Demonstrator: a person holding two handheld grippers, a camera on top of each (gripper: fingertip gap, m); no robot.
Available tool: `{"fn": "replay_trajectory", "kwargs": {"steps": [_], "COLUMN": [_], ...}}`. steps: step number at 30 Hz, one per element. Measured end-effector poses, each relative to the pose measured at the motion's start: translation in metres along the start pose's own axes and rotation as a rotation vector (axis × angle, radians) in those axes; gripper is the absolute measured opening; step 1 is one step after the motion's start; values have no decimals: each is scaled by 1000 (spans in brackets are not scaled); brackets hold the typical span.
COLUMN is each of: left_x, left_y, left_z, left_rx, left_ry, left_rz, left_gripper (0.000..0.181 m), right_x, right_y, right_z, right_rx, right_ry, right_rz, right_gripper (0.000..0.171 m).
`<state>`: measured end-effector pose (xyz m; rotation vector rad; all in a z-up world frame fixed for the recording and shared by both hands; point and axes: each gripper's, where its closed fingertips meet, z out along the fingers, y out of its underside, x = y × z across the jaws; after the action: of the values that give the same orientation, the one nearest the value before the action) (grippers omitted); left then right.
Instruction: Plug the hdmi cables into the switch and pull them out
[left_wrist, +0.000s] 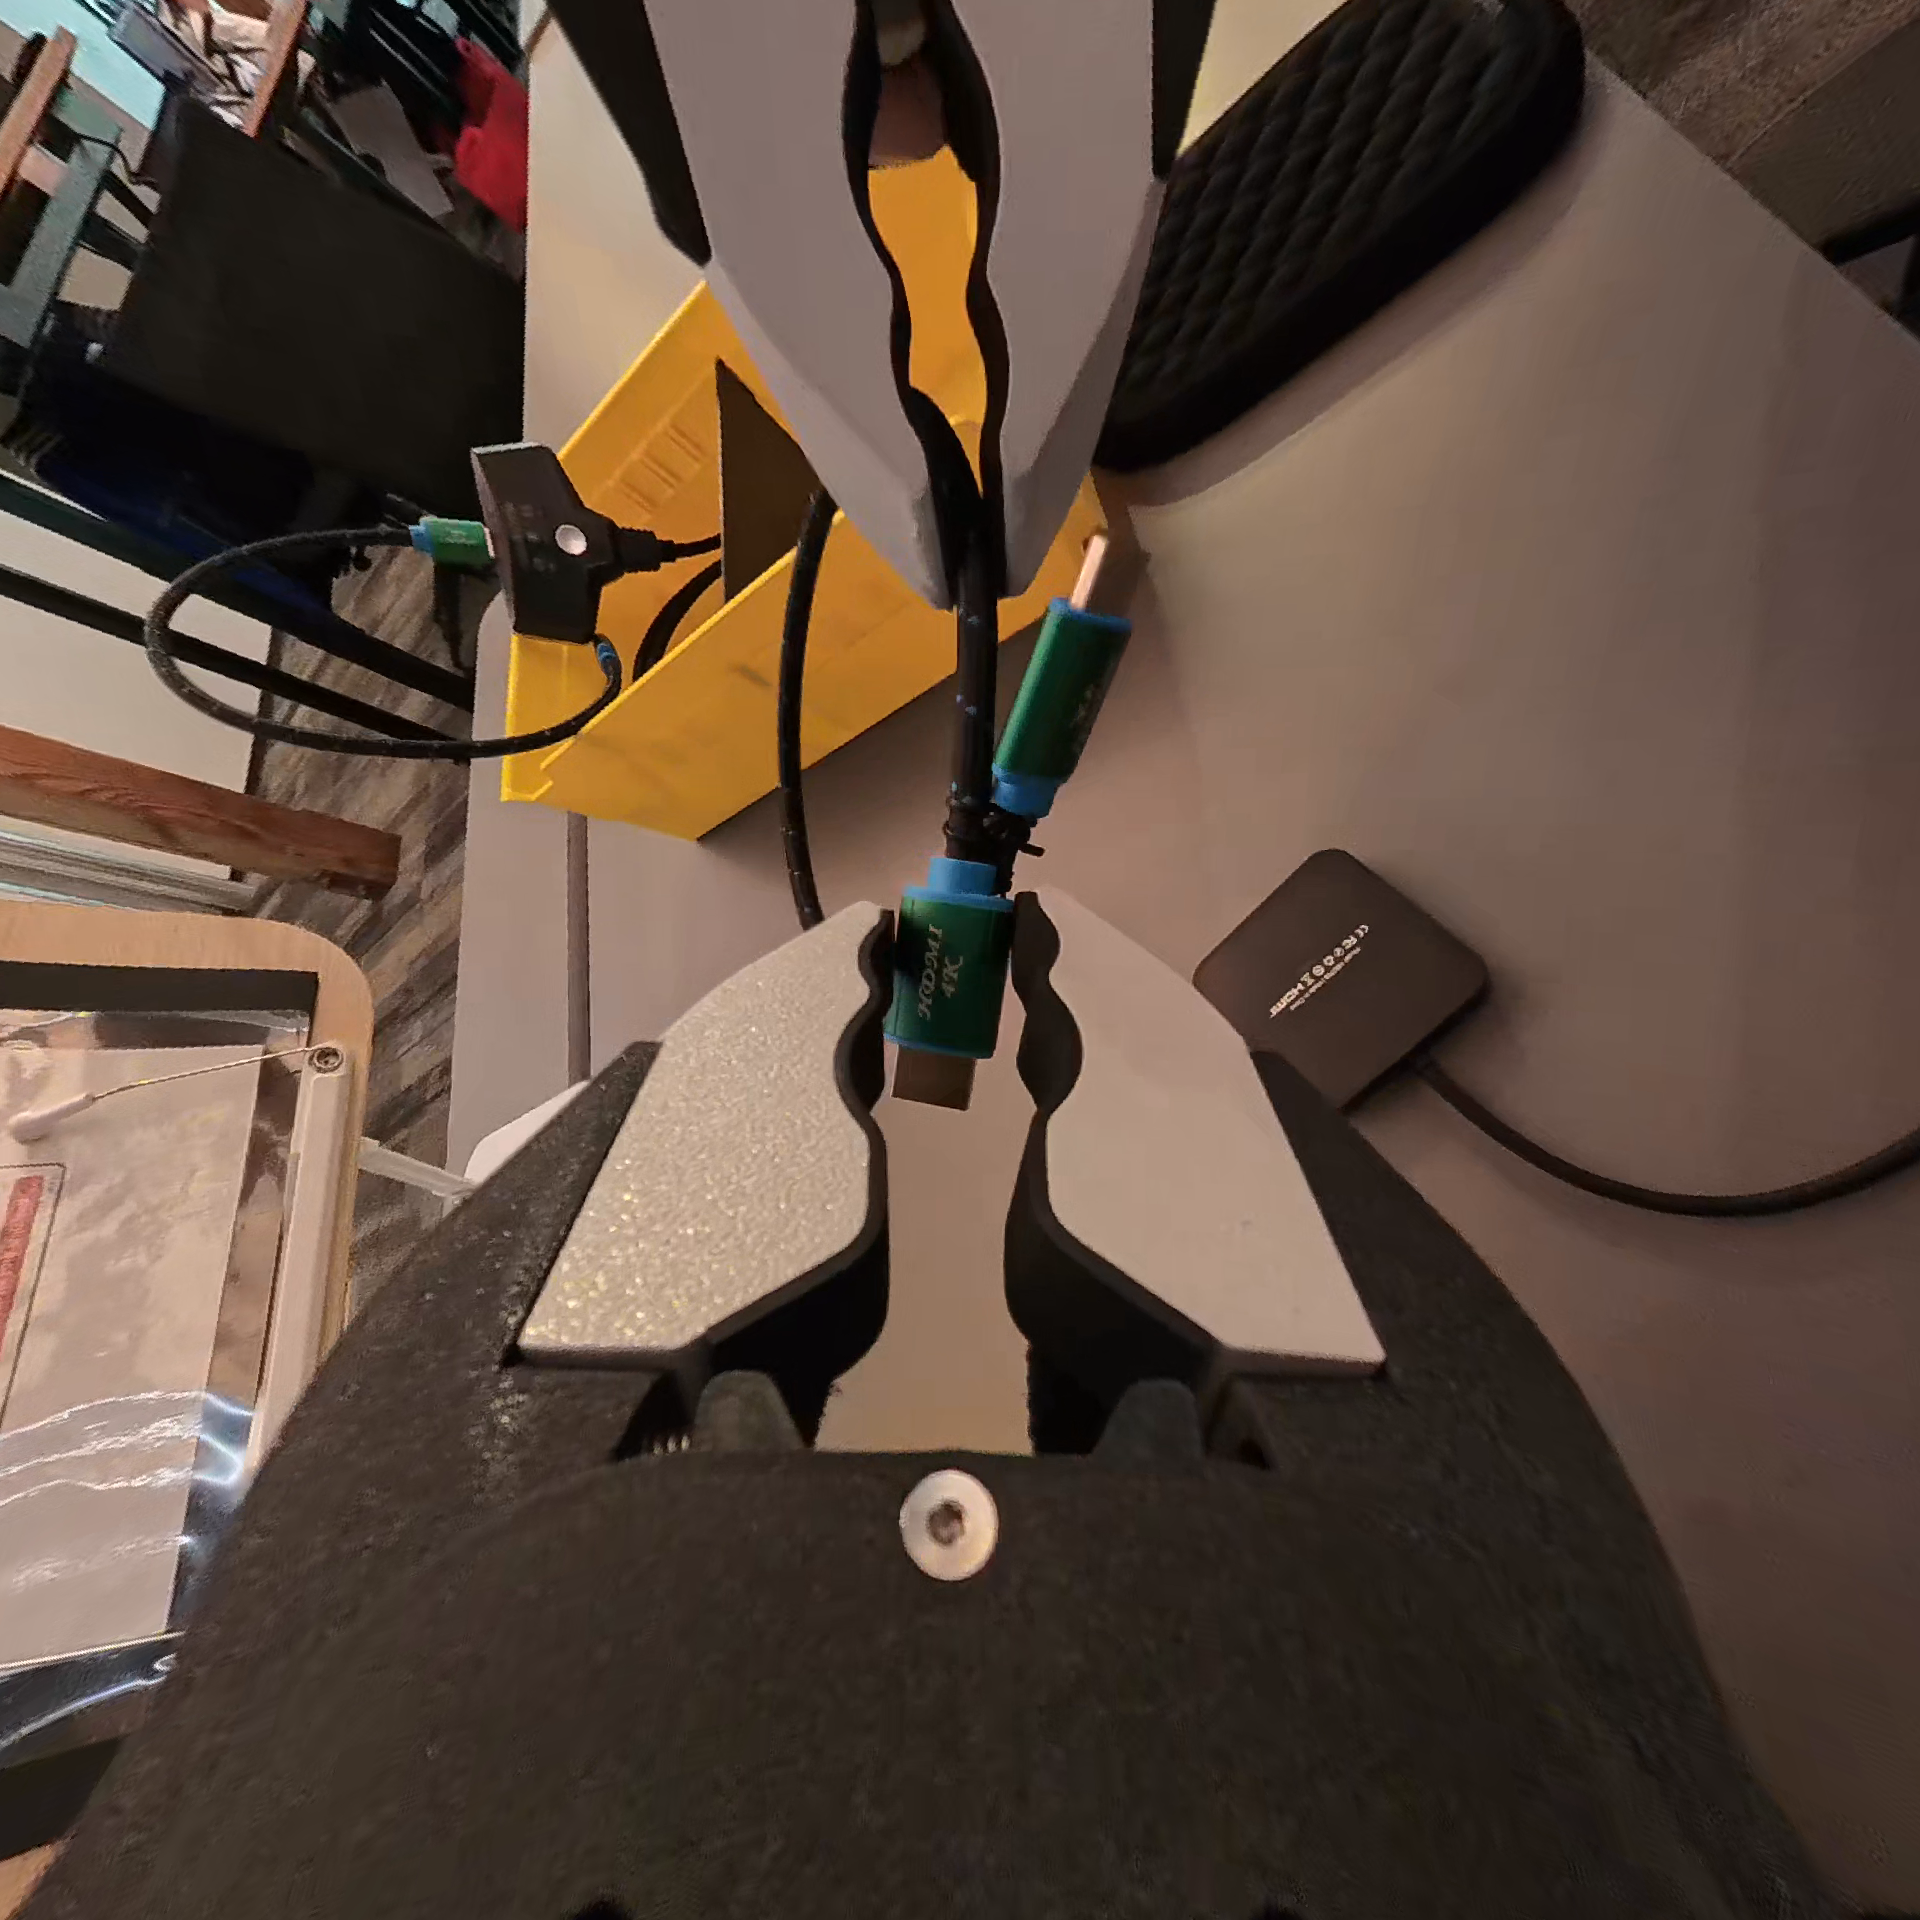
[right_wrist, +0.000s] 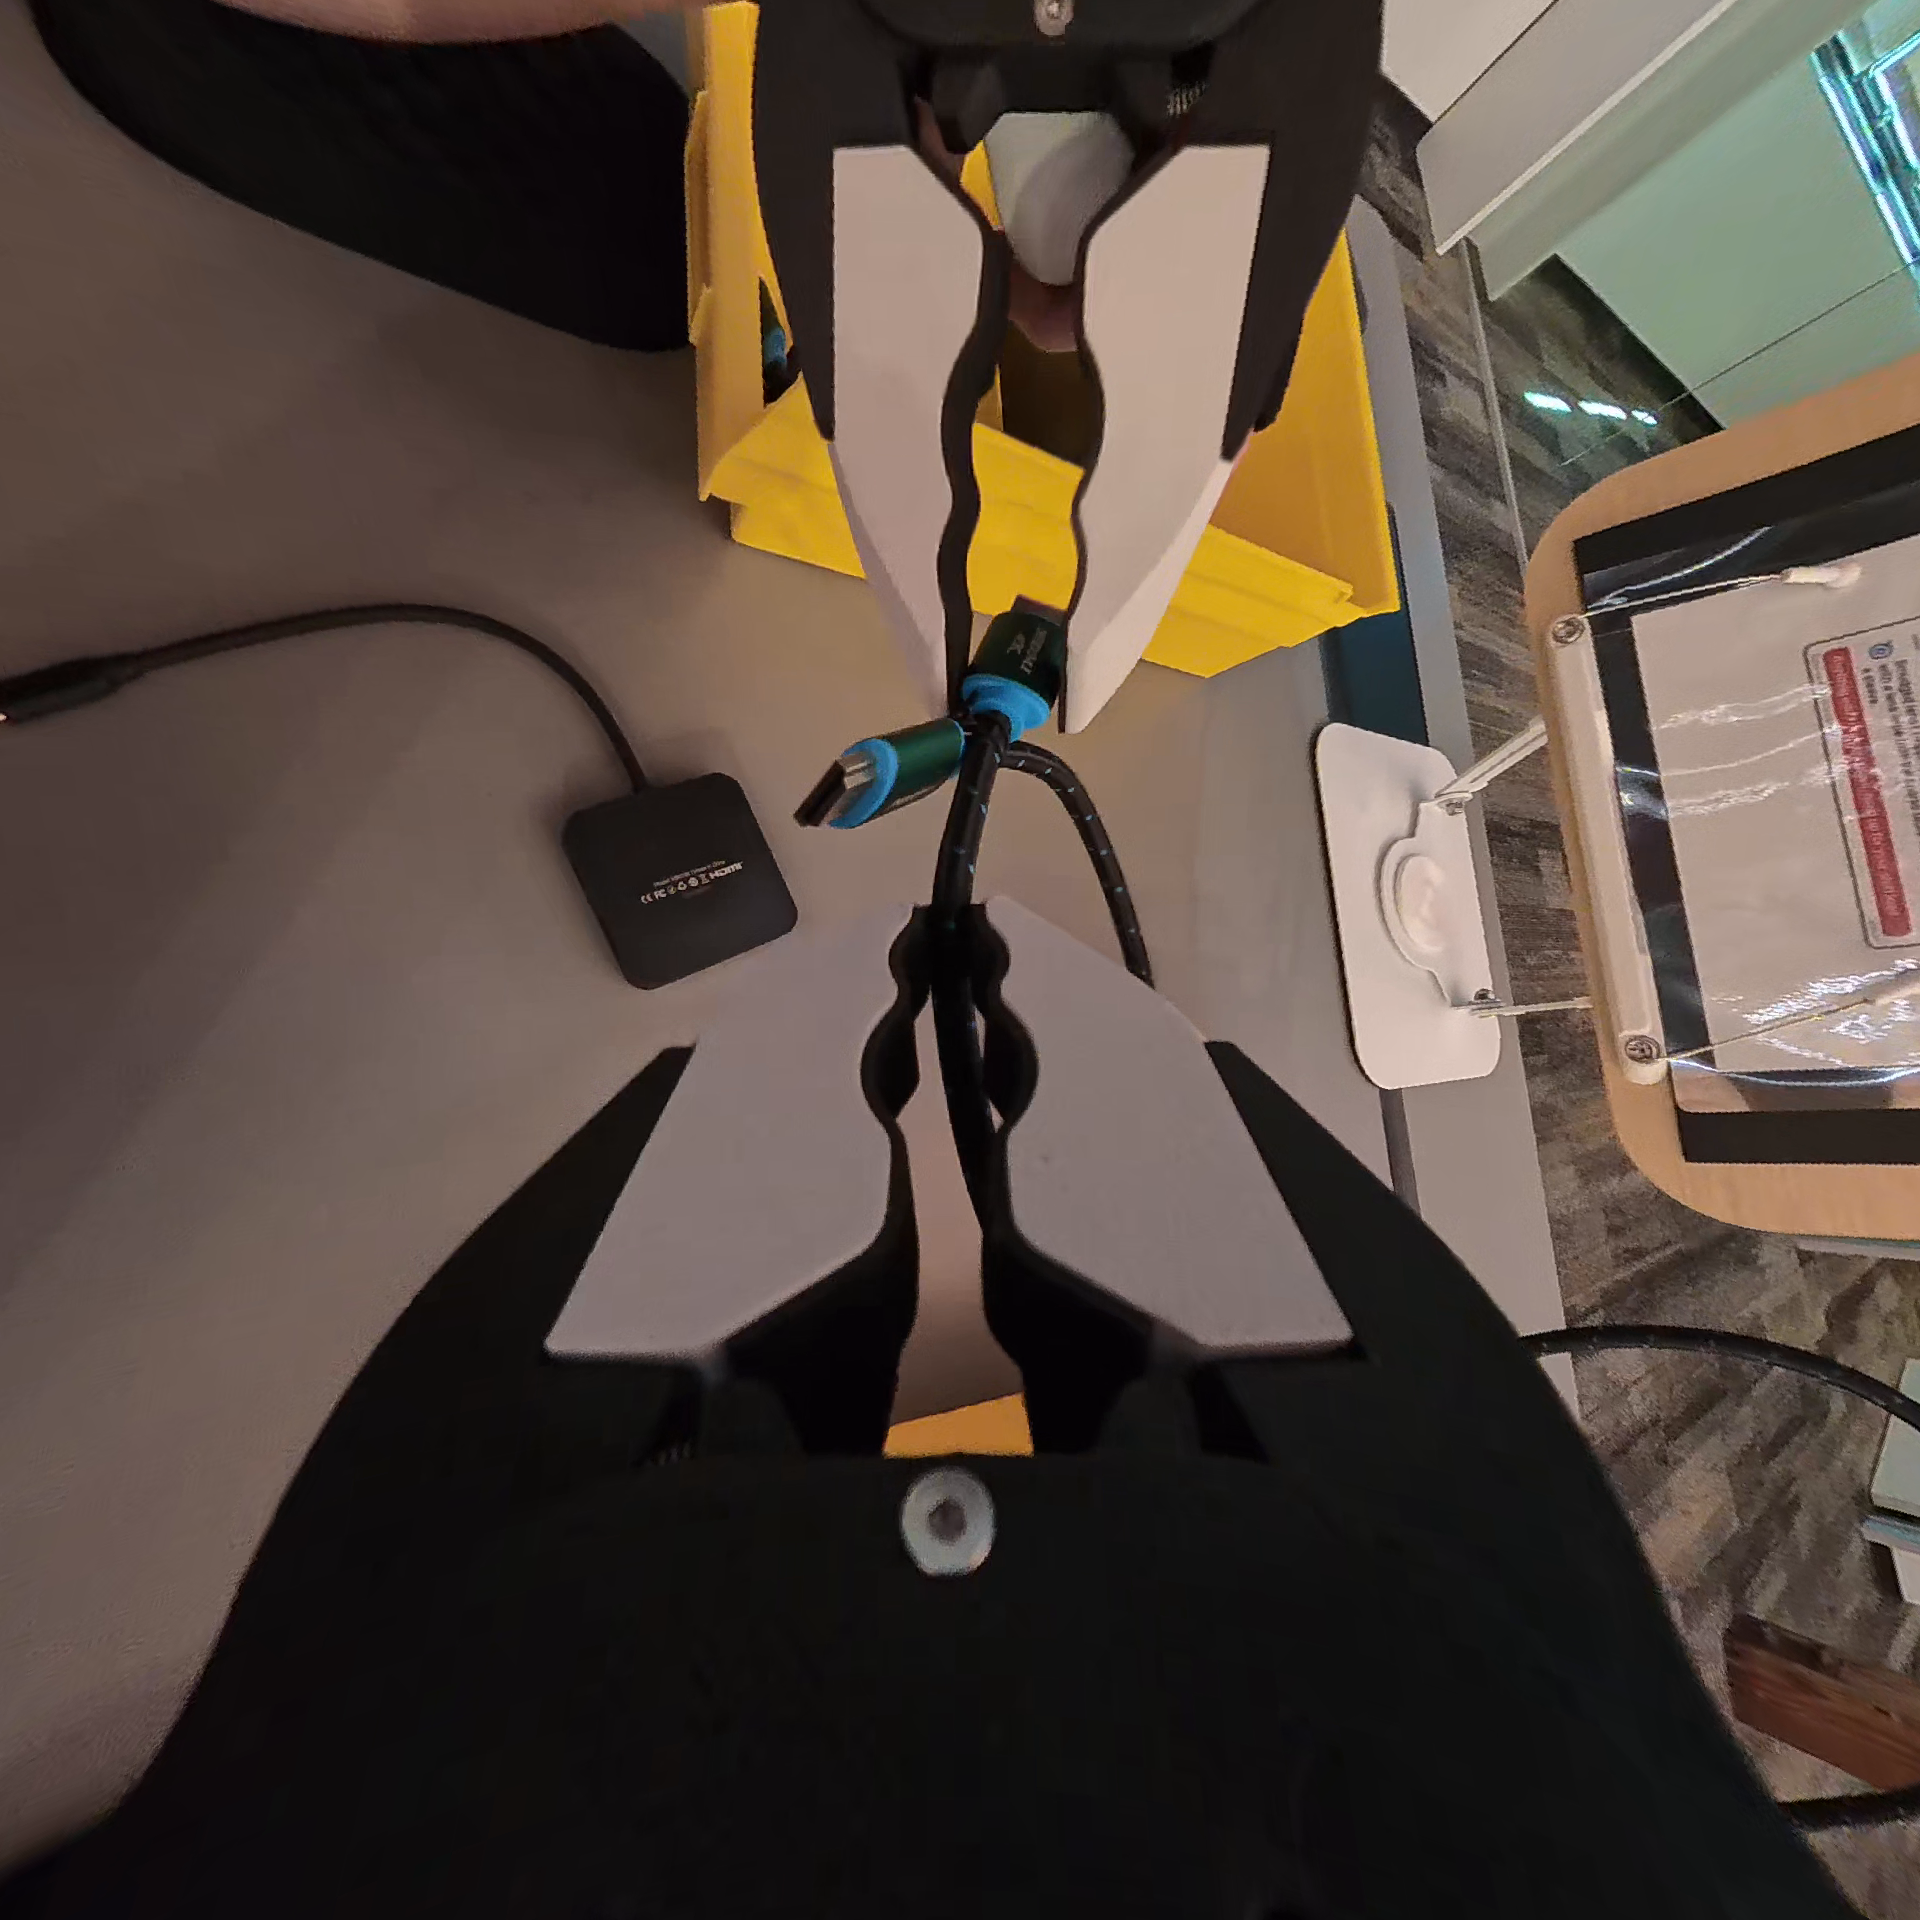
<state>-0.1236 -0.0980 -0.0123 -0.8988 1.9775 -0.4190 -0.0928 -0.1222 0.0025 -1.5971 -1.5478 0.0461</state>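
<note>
Clearly the left gripper pinches the rigid green plug at its hard shell, the best hold, while the right gripper clamps the springy braided cable, with the light black switch at three o'clock on the table

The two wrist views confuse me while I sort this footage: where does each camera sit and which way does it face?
Left wrist view: on the left gripper, facing the right gripper; own fingers around a green HDMI plug.
Right wrist view: on the right gripper, facing the left gripper; own fingers pinch the black braided cable.
Shared: flat black square switch, yellow plastic bin.
</note>
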Motion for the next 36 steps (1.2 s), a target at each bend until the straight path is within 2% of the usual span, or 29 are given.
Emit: {"fn": "replay_trajectory", "kwargs": {"steps": [7, 9, 12, 14, 17, 20, 23, 25, 28, 32, 36], "left_x": [-25, -33, -42, -46, -53, -56, -50, -45, -41, -37, -30], "left_y": [-8, -11, -13, -14, -14, -22, -35, -39, -41, -41, -43], "left_z": [-10, -18, -30, -38, -47, -55, -56, -54, -52, -57, -59], "left_rx": [6, 22, 41, 56, 82, 128, 173, 171, 159, 185, 201], "left_ry": [-137, -180, -225, -244, -276, -294, -272, -261, -255, -220, -185], "left_rz": [-6, -14, -22, -33, -48, -53, -37, -9, 20, 15, 39], "left_gripper": [20, 20, 18, 17, 16, 15, 15, 15, 16, 15, 15], "right_x": [32, 42, 50, 34, -4, -24, -4, 23, 47, 42, 38], "right_y": [-3, -7, -23, -35, -39, -37, -46, -60, -75, -85, -90], "right_z": [-9, -14, -32, -39, -20, 19, 42, 34, 13, 8, 6], "right_rx": [40, 87, 239, 391, 523, 582, 707, 854, 1007, 1047, 1090], "right_ry": [182, 234, 319, 245, -31, -211, -189, -109, -18, -37, -94], "right_rz": [17, 53, 94, 171, 379, 584, 743, 783, 771, 703, 721], "right_gripper": [15, 28, 29, 20, 20, 35, 54, 55, 49, 40, 29]}}
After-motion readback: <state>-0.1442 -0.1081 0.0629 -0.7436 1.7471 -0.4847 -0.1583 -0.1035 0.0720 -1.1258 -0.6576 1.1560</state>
